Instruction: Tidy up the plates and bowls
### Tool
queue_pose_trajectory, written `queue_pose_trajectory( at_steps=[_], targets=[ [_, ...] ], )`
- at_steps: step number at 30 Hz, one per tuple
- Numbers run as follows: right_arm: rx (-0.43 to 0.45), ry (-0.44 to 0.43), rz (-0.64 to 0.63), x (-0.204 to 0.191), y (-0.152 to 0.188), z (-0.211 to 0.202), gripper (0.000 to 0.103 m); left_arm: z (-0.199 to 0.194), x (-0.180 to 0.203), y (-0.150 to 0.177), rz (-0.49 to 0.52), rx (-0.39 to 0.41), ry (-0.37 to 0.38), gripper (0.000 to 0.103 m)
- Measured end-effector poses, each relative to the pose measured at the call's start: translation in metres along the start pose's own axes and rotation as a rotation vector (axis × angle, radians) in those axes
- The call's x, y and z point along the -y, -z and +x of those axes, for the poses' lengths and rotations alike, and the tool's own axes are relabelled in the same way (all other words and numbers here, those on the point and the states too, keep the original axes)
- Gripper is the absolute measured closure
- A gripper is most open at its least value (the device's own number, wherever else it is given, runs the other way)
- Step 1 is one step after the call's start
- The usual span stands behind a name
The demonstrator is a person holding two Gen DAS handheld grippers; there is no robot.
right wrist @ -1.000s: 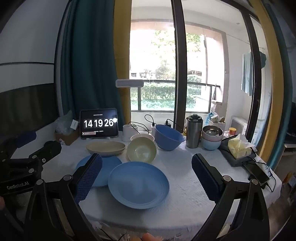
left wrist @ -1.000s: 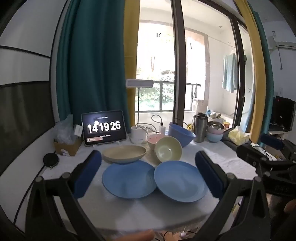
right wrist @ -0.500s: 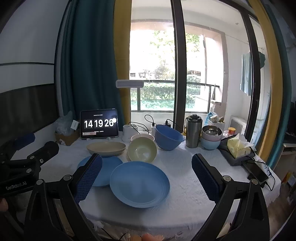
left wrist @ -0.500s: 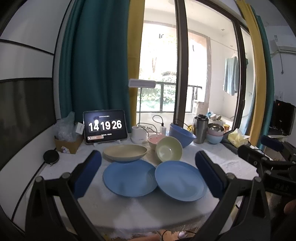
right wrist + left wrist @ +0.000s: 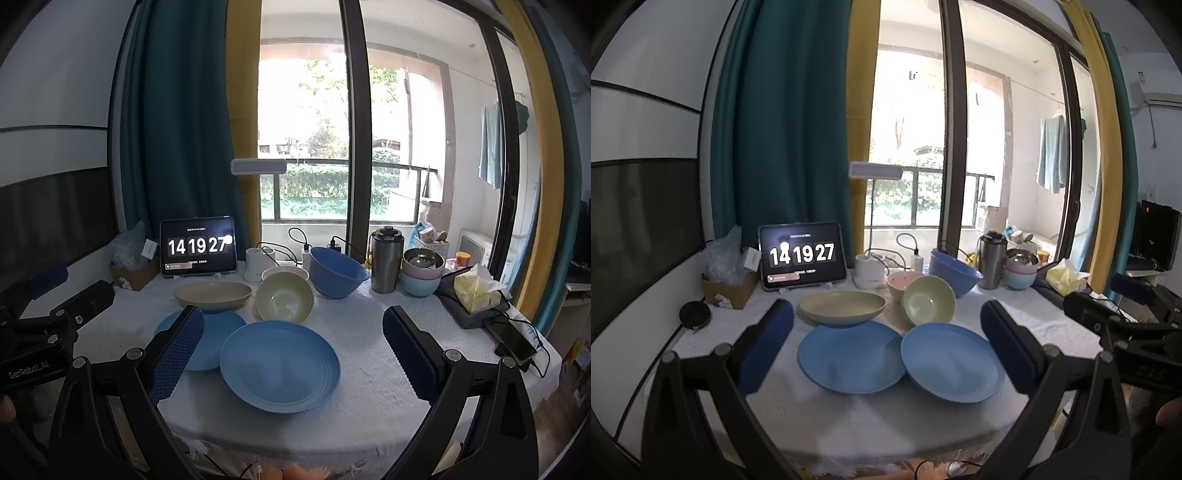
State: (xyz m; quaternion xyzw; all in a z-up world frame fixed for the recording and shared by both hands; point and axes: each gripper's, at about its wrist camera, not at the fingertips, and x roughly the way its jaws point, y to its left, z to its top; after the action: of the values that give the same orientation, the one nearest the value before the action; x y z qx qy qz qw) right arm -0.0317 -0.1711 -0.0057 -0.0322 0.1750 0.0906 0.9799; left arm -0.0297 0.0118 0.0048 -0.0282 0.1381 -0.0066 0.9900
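Two blue plates lie side by side on the white tablecloth: the left one [image 5: 849, 356] [image 5: 212, 341] and the right one [image 5: 951, 363] [image 5: 280, 363]. Behind them sit a beige shallow dish [image 5: 842, 308] [image 5: 212, 295], a tilted green bowl [image 5: 929, 304] [image 5: 284, 299], a pink bowl [image 5: 903, 284] [image 5: 284, 273] and a large blue bowl [image 5: 955, 271] [image 5: 338, 273]. My left gripper [image 5: 886, 350] is open and empty, held before the table's near edge. My right gripper [image 5: 293, 354] is open and empty, likewise in front of the plates.
A tablet clock [image 5: 803, 256], a white lamp base [image 5: 870, 277], a steel flask [image 5: 991, 262] and stacked small bowls [image 5: 1019, 275] stand at the back. A cardboard box [image 5: 727, 288], a black disc [image 5: 695, 314], a tissue box [image 5: 476, 291] and a phone [image 5: 515, 341] lie at the sides.
Both grippers have drifted slightly, so the table sits a little differently in view. The clock has ticked to 14:19:27. No dish has moved.
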Motion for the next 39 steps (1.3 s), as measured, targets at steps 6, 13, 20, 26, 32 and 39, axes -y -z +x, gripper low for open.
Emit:
queue_pose_trajectory(
  at_steps=[6, 13, 20, 26, 32, 39],
  targets=[
    [-0.002, 0.0, 0.002, 0.002, 0.0014, 0.0013, 0.003, -0.0012, 0.0, 0.0004, -0.001, 0.004, -0.002, 0.001],
    [-0.006, -0.002, 0.0, 0.0006, 0.0012, 0.0019, 0.003, -0.003, -0.001, -0.0011, -0.001, 0.012, -0.002, 0.001],
    [-0.007, -0.001, 0.001, 0.0007, 0.0013, 0.002, 0.003, -0.0033, -0.001, -0.0019, -0.001, 0.014, 0.002, 0.001],
    [-0.007, -0.001, 0.004, 0.0015, 0.0008, 0.0025, 0.003, -0.0028, -0.0011, -0.002, 0.0, 0.014, 0.004, 0.001],
    [-0.009, 0.0, 0.004, 0.002, 0.0006, 0.003, 0.003, -0.0028, -0.0009, -0.0018, 0.0, 0.014, 0.004, 0.001],
    [-0.014, -0.001, 0.009, 0.004, 0.0009, 0.0046, 0.003, -0.0029, -0.0008, -0.0025, -0.003, 0.015, 0.001, 0.001]
  ],
)
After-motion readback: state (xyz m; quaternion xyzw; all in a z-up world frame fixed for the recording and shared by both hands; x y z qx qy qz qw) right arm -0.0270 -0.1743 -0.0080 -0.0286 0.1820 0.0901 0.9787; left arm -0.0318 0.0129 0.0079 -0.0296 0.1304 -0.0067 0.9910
